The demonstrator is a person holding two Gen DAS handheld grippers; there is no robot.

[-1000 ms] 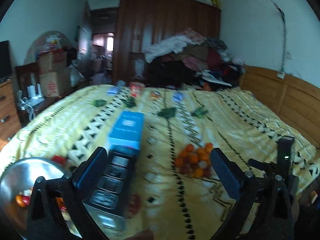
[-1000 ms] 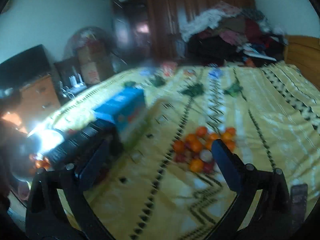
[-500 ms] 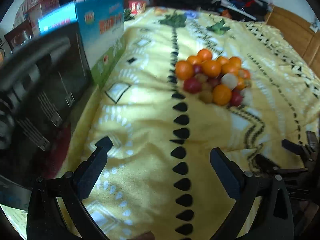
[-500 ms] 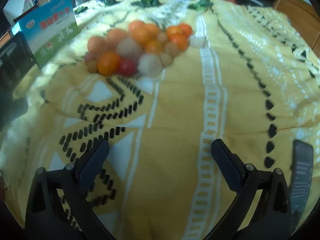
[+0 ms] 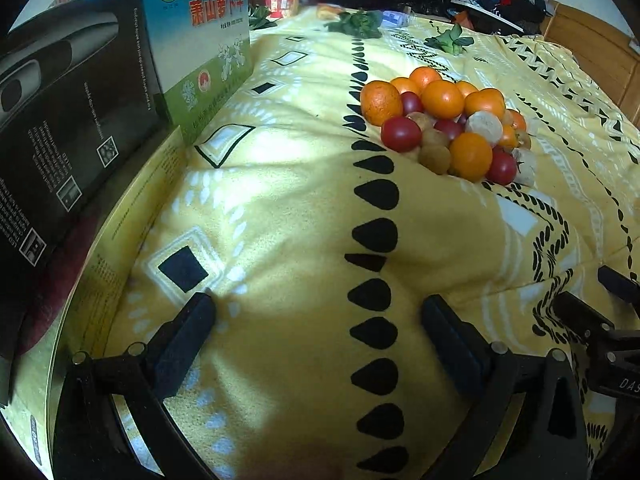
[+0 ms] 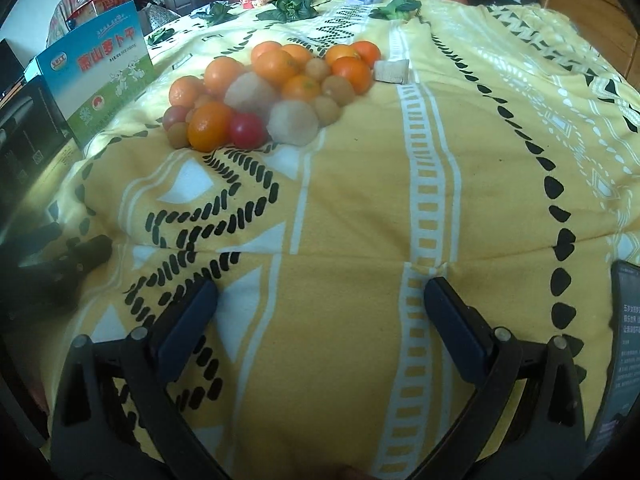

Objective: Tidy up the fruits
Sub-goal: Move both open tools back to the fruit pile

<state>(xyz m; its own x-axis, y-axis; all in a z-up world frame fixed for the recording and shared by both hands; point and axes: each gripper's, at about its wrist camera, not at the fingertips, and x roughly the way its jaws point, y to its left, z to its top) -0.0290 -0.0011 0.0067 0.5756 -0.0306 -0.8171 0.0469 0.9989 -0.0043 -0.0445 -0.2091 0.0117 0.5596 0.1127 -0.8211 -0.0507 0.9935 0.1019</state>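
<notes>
A pile of fruit lies on the yellow patterned bedspread: oranges, red tomatoes, small brown fruits and pale round ones. The pile also shows in the right wrist view, upper left. My left gripper is open and empty, low over the bedspread, well short of the pile. My right gripper is open and empty, also low over the bedspread, with the pile ahead to its left. The right gripper's frame shows at the left view's right edge.
A blue and green carton and a black box stand at the left. Leafy greens and small packets lie at the far side. A phone lies at the right. A wooden headboard runs along the right.
Both grippers have dropped from a high view of the room down close to the bedspread and toward the fruit pile. Both stayed open.
</notes>
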